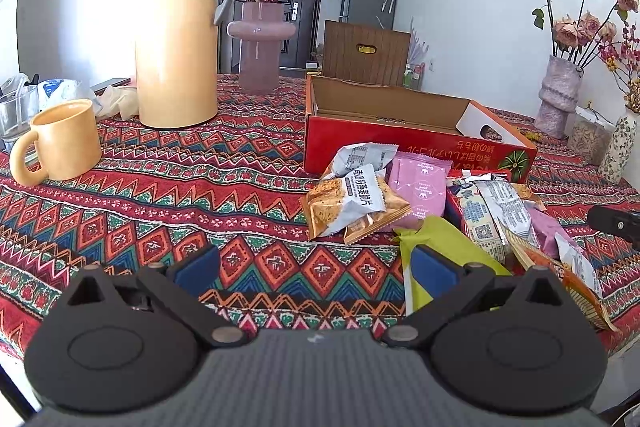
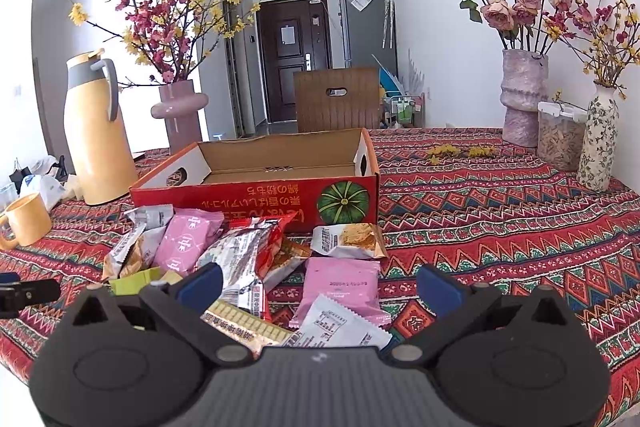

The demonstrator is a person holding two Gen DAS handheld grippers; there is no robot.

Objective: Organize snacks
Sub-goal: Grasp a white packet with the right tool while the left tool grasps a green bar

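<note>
Snacks (image 2: 256,259) lie heaped before the red box (image 2: 256,195), which looks empty. Left gripper (image 1: 316,267) and right gripper (image 2: 320,285) both hover spread wide, holding nothing.

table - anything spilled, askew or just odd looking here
Yes. The snack packets lie in a loose overlapping heap on the tablecloth in front of the red box, none visibly inside it. The box's printing reads upside down from here. Yellow petals are scattered near the right-hand vases. Both grippers are open and empty.
</note>
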